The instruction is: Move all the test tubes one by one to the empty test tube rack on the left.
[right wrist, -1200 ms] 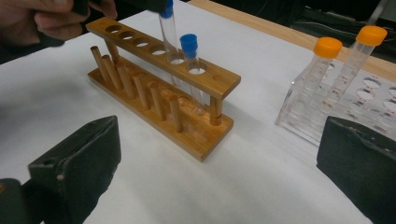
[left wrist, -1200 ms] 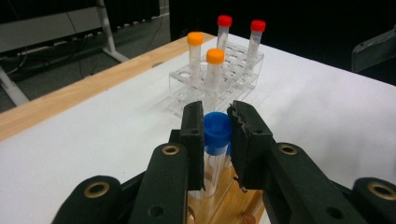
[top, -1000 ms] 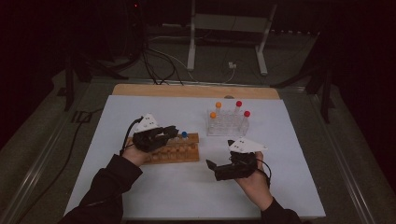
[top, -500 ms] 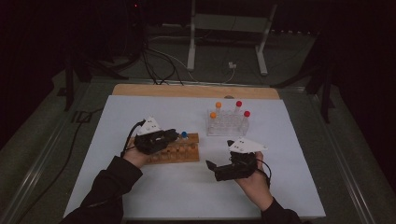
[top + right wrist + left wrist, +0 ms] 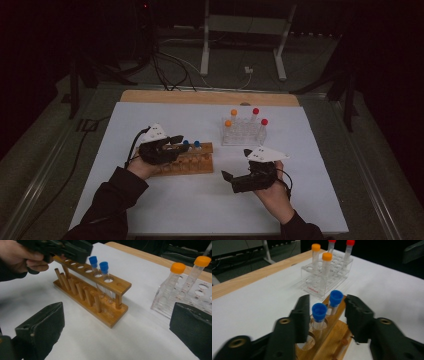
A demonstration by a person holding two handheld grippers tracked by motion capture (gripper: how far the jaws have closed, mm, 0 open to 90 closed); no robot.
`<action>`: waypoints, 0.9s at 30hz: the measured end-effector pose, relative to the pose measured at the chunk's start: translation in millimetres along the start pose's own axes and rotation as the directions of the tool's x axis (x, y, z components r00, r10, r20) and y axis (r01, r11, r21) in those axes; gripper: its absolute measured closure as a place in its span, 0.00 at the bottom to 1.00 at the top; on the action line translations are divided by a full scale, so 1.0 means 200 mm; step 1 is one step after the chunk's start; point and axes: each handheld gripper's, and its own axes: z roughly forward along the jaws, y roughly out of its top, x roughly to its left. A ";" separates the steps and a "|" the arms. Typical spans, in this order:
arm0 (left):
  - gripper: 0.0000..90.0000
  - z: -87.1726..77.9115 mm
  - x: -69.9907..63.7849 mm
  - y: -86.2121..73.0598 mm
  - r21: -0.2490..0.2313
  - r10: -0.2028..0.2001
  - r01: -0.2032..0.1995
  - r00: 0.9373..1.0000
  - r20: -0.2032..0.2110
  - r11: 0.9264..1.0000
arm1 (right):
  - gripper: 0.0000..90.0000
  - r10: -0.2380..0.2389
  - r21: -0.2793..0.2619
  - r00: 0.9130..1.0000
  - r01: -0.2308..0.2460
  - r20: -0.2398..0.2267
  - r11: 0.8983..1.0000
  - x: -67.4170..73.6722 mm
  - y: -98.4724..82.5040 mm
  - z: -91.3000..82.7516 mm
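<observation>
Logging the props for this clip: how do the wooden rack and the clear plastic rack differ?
The wooden rack is brown and opaque with pegs along one side; the clear plastic rack is see-through with red lettering. The wooden rack holds two blue-capped tubes, the clear plastic rack two orange-capped and two red-capped ones. Both stand upright on the white table.

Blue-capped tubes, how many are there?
2. Both stand side by side in end holes of the wooden rack: one blue-capped tube nearer the left gripper, the other just beyond it. No others are visible.
</observation>
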 end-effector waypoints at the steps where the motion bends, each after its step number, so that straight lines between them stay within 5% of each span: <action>1: 0.60 -0.01 0.00 0.00 -0.006 0.004 -0.004 1.000 0.001 1.000 | 0.00 0.003 -0.005 1.000 -0.003 -0.005 1.000 -0.01 0.00 0.00; 9: 0.23 -0.12 -0.04 -0.03 0.011 0.007 -0.007 1.000 0.001 1.000 | 0.00 0.015 -0.038 1.000 -0.014 0.015 0.999 -0.06 0.03 -0.01; 16: 0.02 -0.20 -0.08 -0.08 0.024 0.005 -0.007 0.998 0.063 1.000 | 0.00 0.010 -0.055 1.000 -0.009 0.029 0.998 -0.12 0.05 0.02; 27: 0.02 -0.29 -0.11 -0.17 0.002 -0.022 0.022 0.997 0.073 1.000 | 0.00 0.007 -0.051 0.998 -0.004 0.065 0.999 -0.23 0.12 0.09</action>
